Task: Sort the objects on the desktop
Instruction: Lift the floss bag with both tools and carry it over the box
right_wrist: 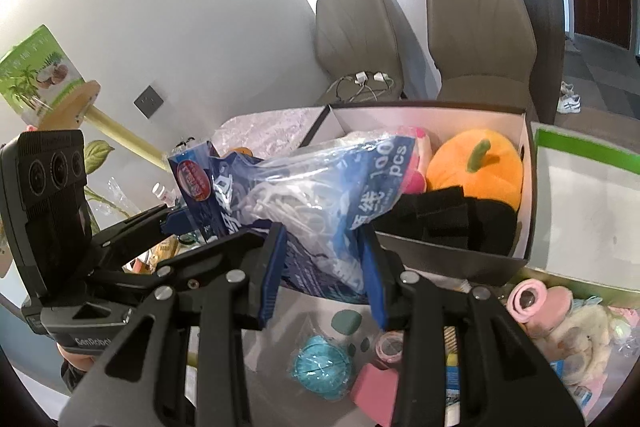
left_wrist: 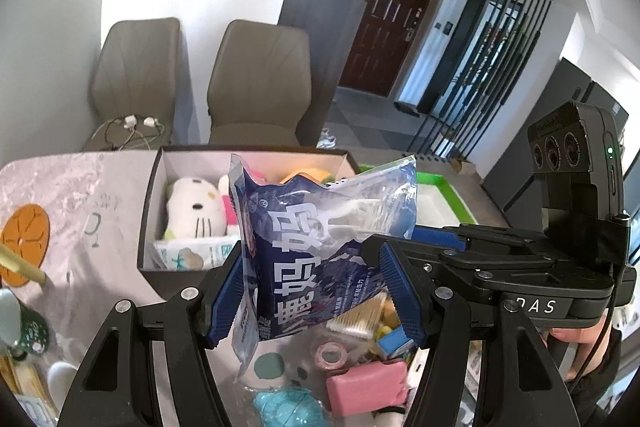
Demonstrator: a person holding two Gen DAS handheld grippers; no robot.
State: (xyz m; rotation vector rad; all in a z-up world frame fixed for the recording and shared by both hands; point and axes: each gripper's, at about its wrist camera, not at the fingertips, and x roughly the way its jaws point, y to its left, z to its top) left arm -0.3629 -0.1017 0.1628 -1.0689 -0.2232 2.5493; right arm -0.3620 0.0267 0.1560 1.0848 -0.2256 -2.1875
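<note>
A blue and clear bag of floss picks (left_wrist: 320, 235) hangs in the air above the table, held from both sides. My left gripper (left_wrist: 312, 291) is shut on its lower part, blue pads pressing the sides. My right gripper (right_wrist: 322, 251) is shut on the same bag (right_wrist: 304, 195). In the left wrist view the right gripper (left_wrist: 420, 235) pinches the bag's right edge. In the right wrist view the left gripper (right_wrist: 178, 219) clamps its left end. Just behind the bag stands a dark open box (left_wrist: 158, 195) with a white cat plush (left_wrist: 196, 207) and an orange pumpkin plush (right_wrist: 476, 167).
A green-rimmed white tray (right_wrist: 592, 147) stands right of the box. Below the bag lie a pink block (left_wrist: 368, 387), a teal ball (right_wrist: 322, 367), a pink tape roll (left_wrist: 330, 355) and a cream plush (right_wrist: 580, 331). Two grey chairs (left_wrist: 260, 79) stand behind the table.
</note>
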